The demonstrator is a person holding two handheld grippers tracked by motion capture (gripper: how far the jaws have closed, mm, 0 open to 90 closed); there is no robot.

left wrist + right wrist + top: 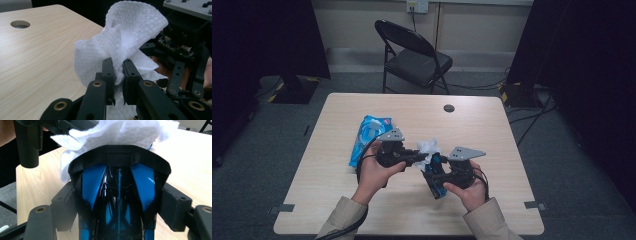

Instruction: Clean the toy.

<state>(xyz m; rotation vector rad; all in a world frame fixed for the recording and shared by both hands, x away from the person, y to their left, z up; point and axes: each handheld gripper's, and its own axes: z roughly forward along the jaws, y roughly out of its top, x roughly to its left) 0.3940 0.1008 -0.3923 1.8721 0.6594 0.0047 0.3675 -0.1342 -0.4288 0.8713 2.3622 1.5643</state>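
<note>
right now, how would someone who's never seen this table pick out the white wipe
On the light wooden table, look just above the person's hands near the front edge. Between the two tongs sits the white wipe, pinched by the left tongs against the blue and black toy car. It is the only crumpled white thing there; the wipes pack behind is blue.

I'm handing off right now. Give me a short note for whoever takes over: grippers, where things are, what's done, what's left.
Left gripper: shut on the white wipe.
Right gripper: shut on the blue and black toy car, held above the table.
Wipe is bunched against the car's end.
Blue wipe pack lies on the table, left of the grippers.
Done: wipe out, car picked up.
Left: probably wiping the car, then setting both down.
</note>
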